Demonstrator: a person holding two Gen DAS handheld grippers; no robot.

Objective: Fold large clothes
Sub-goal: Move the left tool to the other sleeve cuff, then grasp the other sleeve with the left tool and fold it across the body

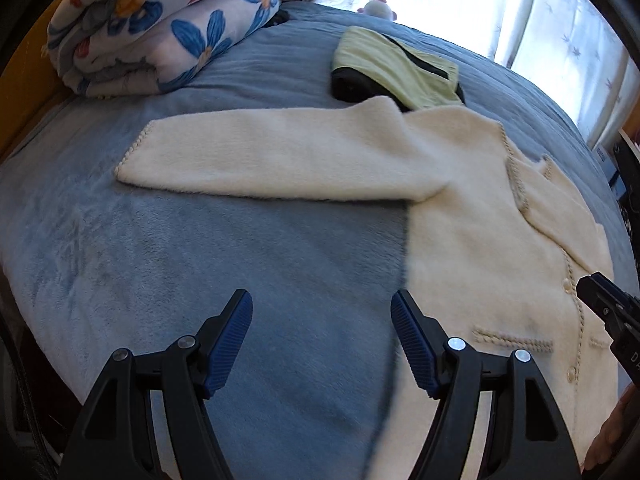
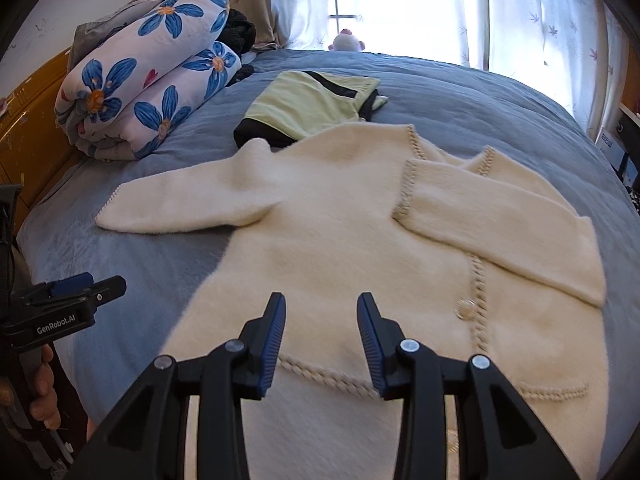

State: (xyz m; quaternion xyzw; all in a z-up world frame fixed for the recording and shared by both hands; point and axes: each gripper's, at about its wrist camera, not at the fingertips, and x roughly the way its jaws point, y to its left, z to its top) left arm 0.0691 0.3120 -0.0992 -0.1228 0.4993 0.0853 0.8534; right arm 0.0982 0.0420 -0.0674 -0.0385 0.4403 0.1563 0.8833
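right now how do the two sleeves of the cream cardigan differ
The left sleeve stretches straight out over the blue bedspread; the right sleeve is folded in across the cardigan's front. The left sleeve's cuff lies off the body; the right sleeve's cuff rests near the neckline. Both lie flat and share braided trim.

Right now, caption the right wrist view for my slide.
Open right gripper above a cream cardigan on the bed.
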